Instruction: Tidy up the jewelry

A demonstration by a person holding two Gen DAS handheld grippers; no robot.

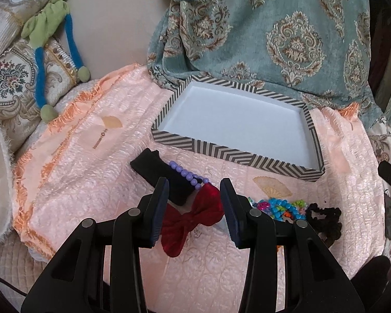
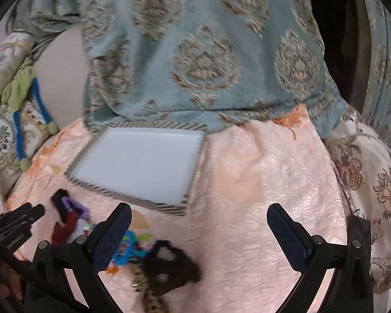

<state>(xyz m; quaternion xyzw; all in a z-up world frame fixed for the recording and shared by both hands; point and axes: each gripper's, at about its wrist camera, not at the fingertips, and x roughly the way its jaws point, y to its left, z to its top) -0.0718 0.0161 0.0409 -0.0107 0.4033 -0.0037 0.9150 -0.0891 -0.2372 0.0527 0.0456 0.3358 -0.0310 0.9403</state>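
A striped box lid with a white inside (image 1: 237, 127) lies empty on the pink quilt; it also shows in the right wrist view (image 2: 138, 161). My left gripper (image 1: 194, 210) is open just above a red bow (image 1: 193, 220), its fingers on either side of it. A purple bead bracelet (image 1: 189, 176) lies over a black band (image 1: 164, 176). Bright beads (image 1: 279, 207) and a dark scrunchie (image 1: 325, 219) lie to the right. My right gripper (image 2: 199, 230) is wide open and empty above bare quilt, with the dark scrunchie (image 2: 174, 266) and bright beads (image 2: 130, 247) by its left finger.
A teal patterned cloth (image 1: 260, 31) hangs behind the lid. Embroidered cushions and a green and blue soft toy (image 1: 47, 34) lie at the far left. The pink quilt (image 2: 260, 182) stretches to the right of the lid. A leopard-print band (image 2: 151, 297) lies at the bottom.
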